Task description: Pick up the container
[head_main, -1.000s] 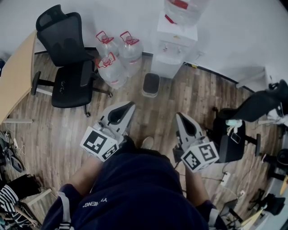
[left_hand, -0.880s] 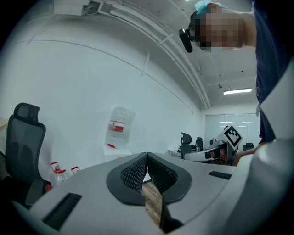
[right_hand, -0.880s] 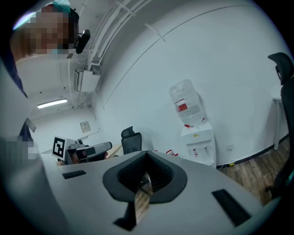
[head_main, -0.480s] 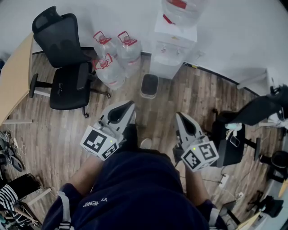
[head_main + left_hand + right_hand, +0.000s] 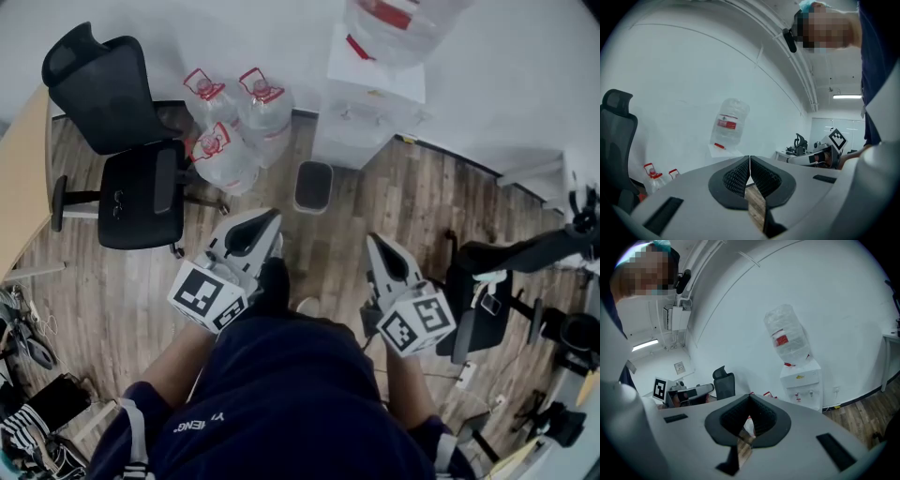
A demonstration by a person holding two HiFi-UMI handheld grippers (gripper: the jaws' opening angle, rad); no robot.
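Head view: I'm looking steeply down past my own dark shirt, with both grippers held out over the wood floor (image 5: 394, 202).
Container: small dark-rimmed bin (image 5: 313, 187) standing upright on the floor, just in front of the white water dispenser (image 5: 370, 103) and just right of the water jugs (image 5: 225, 127).
Container vs grippers: it's ahead of both and touching neither, nearer the left one's line than the right's.
Left gripper: (image 5: 275, 220) jaws fully together with nothing between them. The left gripper view (image 5: 749, 161) shows the ribbed pads meeting in a thin seam, with only floor planks showing below.
Right gripper: (image 5: 372, 240) also closed up tight and empty. In the right gripper view (image 5: 749, 398) the pads meet at the tip.
Jugs: three red-capped ones clustered against the wall, between the black office chair (image 5: 122, 141) and the dispenser.
Dispenser: has a big bottle (image 5: 787, 336) upended on top.
Tabletop: a light wood edge (image 5: 21, 178) at far left, beside the chair.
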